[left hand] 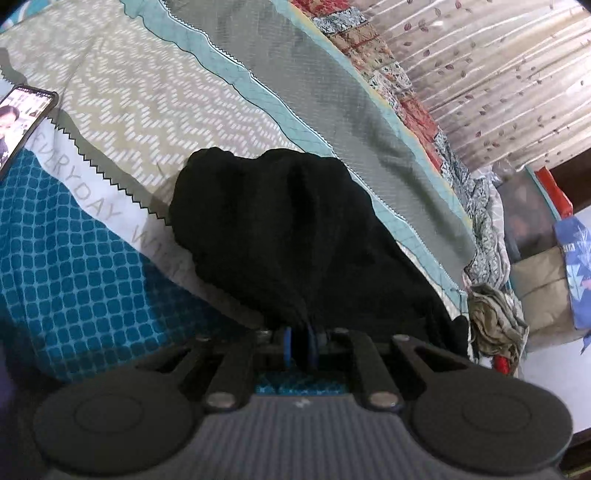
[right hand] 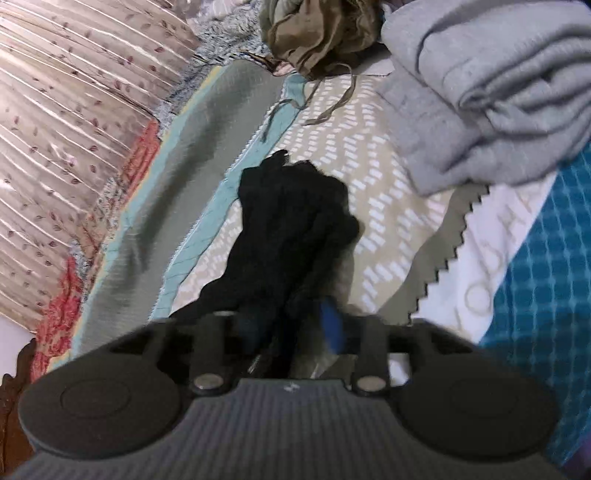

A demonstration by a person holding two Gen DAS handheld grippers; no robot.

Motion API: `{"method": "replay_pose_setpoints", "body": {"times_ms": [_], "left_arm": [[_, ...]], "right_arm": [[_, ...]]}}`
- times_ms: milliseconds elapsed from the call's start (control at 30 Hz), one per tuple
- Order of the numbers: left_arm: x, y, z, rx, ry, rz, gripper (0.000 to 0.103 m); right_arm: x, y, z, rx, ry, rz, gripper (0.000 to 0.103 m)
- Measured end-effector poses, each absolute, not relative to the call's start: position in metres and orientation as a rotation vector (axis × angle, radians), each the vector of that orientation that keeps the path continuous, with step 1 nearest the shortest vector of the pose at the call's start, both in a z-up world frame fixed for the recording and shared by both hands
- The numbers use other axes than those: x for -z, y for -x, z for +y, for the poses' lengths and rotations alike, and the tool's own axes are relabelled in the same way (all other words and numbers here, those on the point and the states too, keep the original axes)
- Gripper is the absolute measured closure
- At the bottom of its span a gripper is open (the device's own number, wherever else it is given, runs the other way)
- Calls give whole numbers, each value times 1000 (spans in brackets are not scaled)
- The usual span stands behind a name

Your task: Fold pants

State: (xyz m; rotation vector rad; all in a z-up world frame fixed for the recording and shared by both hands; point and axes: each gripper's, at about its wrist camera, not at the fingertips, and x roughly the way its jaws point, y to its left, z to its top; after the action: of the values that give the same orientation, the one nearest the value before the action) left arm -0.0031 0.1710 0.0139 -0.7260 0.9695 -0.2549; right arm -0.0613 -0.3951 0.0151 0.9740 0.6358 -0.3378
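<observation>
The black pants (left hand: 288, 229) lie bunched in a heap on the patterned bedspread (left hand: 129, 110). My left gripper (left hand: 300, 345) is shut on their near edge, its blue pads squeezed together with black cloth between them. In the right wrist view the black pants (right hand: 295, 229) stretch away as a narrow crumpled strip across the bedspread (right hand: 388, 221). My right gripper (right hand: 291, 328) stands over their near end with its jaws apart. Black cloth runs between them, and the blue right pad (right hand: 332, 326) stays clear of it. That view is blurred.
A lit phone (left hand: 22, 110) lies on the bed at the left. A folded grey garment (right hand: 480, 103) and a crumpled olive cloth (right hand: 317, 33) sit past the pants. A leaf-print curtain (left hand: 498, 74) hangs beyond the bed edge, with bags (left hand: 576, 266) on the floor.
</observation>
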Motion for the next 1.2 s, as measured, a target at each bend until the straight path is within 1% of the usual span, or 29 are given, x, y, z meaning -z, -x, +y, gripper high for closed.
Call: {"method": "replay_pose_setpoints", "body": {"times_ms": [100, 167, 233, 300, 400, 467, 533, 567, 600, 633, 733, 800, 867, 900, 933, 967, 1000, 1067, 1200], "left_arm": [[-22, 1, 170, 263, 705, 956, 95], [-25, 2, 170, 264, 692, 957, 95], [-27, 1, 169, 266, 686, 960, 95], [-25, 0, 167, 264, 683, 969, 95], [-20, -3, 163, 265, 686, 989, 95], [-17, -4, 160, 271, 685, 997, 95], [-15, -5, 157, 278, 679, 1004, 95], [-14, -5, 156, 277, 673, 1008, 95], [-14, -6, 156, 274, 666, 1011, 95], [-14, -6, 156, 269, 663, 1012, 95], [-12, -7, 159, 264, 680, 1013, 95], [-9, -9, 159, 253, 678, 1020, 95], [-7, -10, 157, 246, 682, 1029, 95], [-6, -11, 157, 245, 688, 1032, 95], [-5, -11, 156, 246, 693, 1032, 95], [-4, -10, 156, 247, 696, 1030, 95], [-4, -10, 157, 248, 697, 1029, 95], [-2, -10, 159, 248, 702, 1033, 95], [4, -15, 163, 242, 706, 1053, 95]], "right_arm": [[-16, 63, -384, 395, -863, 642, 54], [-25, 68, -388, 491, -802, 591, 54], [-37, 79, -395, 444, -845, 515, 56], [-49, 75, -396, 378, -861, 494, 55], [-45, 53, -400, 290, -926, 570, 55], [-29, 34, -406, 360, -948, 660, 55], [-9, 20, -416, 419, -986, 704, 55], [-1, 14, -421, 433, -1023, 716, 57], [1, 8, -424, 440, -1041, 721, 76], [-2, 1, -423, 444, -1014, 731, 84], [-35, -30, -408, 387, -841, 712, 87], [-64, -53, -401, 305, -789, 663, 87], [-93, -72, -399, 238, -771, 587, 86], [-102, -80, -399, 205, -765, 563, 81], [-108, -87, -397, 177, -749, 555, 68], [-114, -91, -398, 182, -710, 567, 58], [-115, -89, -398, 223, -669, 571, 52], [-109, -74, -402, 273, -610, 585, 52], [-77, -24, -413, 333, -626, 614, 52]]}}
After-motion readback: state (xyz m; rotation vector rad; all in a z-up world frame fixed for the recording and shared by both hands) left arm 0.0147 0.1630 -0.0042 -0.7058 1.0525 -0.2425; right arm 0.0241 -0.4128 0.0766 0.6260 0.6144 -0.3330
